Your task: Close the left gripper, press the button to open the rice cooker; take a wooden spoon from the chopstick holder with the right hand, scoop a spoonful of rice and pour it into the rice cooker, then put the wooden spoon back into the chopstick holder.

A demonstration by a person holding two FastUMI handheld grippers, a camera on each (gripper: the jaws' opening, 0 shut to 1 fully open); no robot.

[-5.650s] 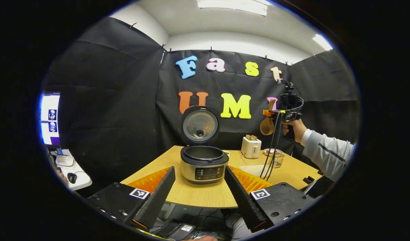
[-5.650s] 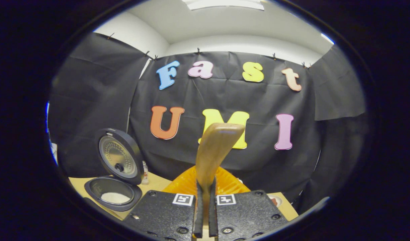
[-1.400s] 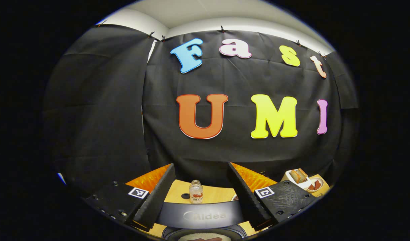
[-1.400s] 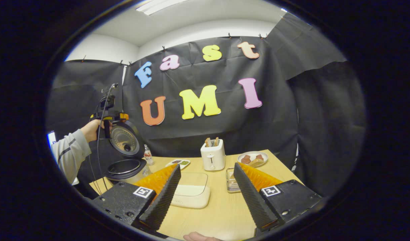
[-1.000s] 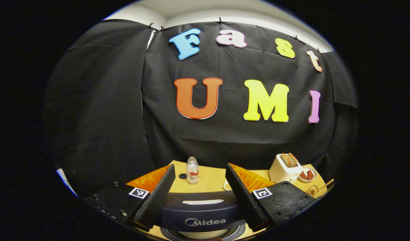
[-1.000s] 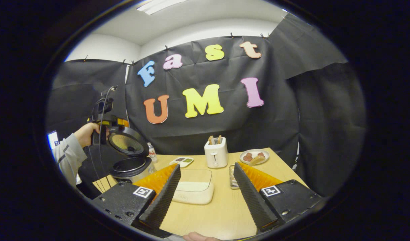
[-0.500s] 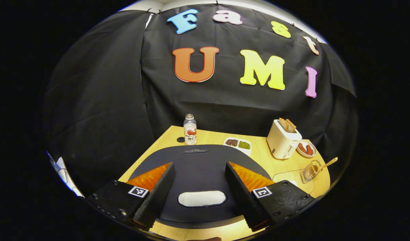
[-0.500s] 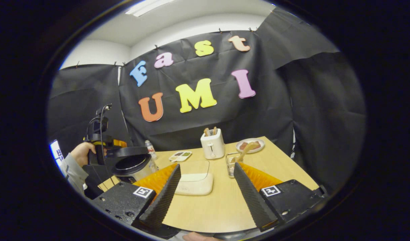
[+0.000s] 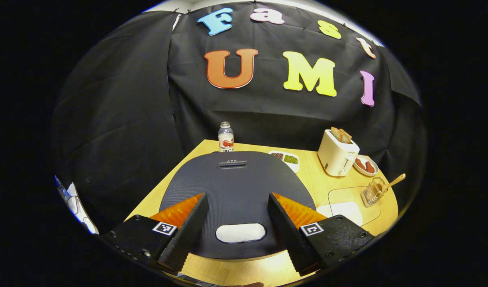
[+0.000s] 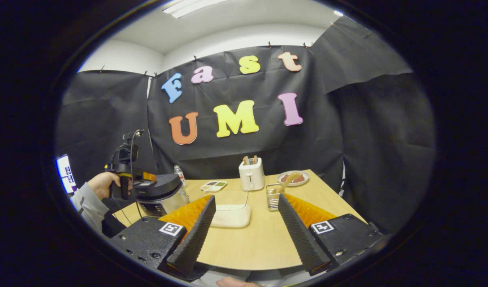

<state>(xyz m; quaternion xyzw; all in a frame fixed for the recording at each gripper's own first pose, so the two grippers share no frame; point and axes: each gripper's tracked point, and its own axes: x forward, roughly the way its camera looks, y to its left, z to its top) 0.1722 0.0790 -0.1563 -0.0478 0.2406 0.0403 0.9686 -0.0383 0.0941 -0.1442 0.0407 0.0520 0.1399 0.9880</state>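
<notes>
The rice cooker (image 9: 236, 183) stands with its dark lid down, and the oval button (image 9: 240, 232) lies between the fingers of my open left gripper (image 9: 237, 197), low over the lid. In the right gripper view a hand holds that left gripper (image 10: 128, 175) at the cooker (image 10: 160, 194). The wooden spoon (image 9: 393, 184) leans in the wire chopstick holder (image 9: 372, 194) at the right. My right gripper (image 10: 246, 198) is open with nothing in it, back from the holder (image 10: 272, 197) and spoon (image 10: 287, 181). A white rice box (image 10: 230, 215) lies ahead of it.
On the wooden table (image 10: 251, 243) stand a white toaster (image 9: 338, 158) with bread, a small plate (image 9: 365, 165), a two-part dish (image 9: 285, 158) and a bottle (image 9: 226, 137) near the back wall. A screen (image 10: 64, 173) glows at the far left.
The cooker lid swung down from upright to shut under my left gripper. The right gripper, earlier shut on the spoon, is open and the spoon stands in the holder.
</notes>
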